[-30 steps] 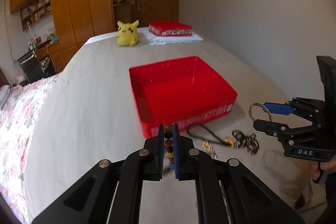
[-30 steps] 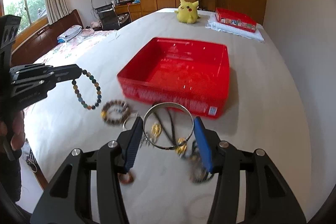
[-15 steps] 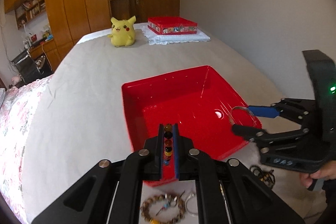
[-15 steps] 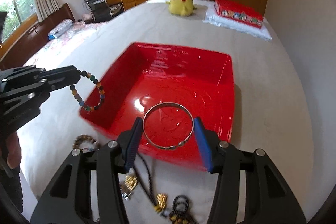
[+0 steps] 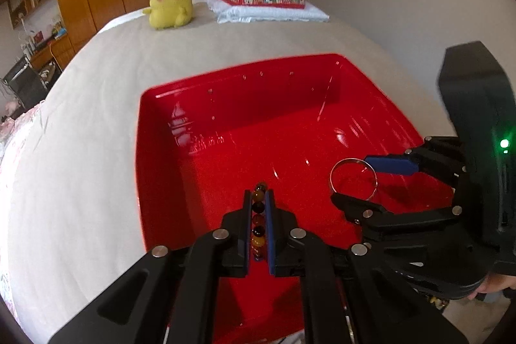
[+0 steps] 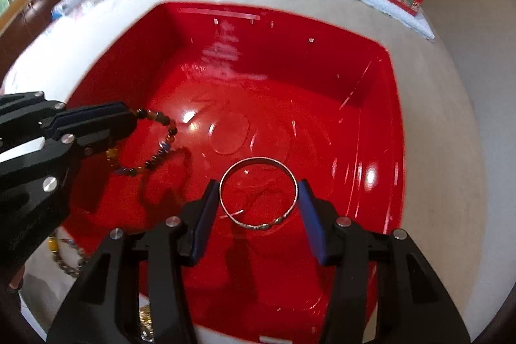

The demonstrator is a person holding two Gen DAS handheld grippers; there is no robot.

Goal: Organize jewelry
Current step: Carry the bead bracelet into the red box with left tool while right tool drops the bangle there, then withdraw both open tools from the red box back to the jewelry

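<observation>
- Carrying both pieces forward, I now have them over the red tray point(image 6: 396, 124); a second ago they were above the bedcover point(image 5: 80, 150) in front of it.
- My left gripper point(image 5: 258, 208) is closed narrow on the bead bracelet point(image 6: 154, 147), which hangs low inside the tray.
- My right gripper point(image 6: 258, 199) holds the silver bangle point(image 6: 258, 192) between wide fingers, above the tray floor.
- I judge that only the release is left; more jewelry point(image 6: 64, 253) waits outside.
</observation>
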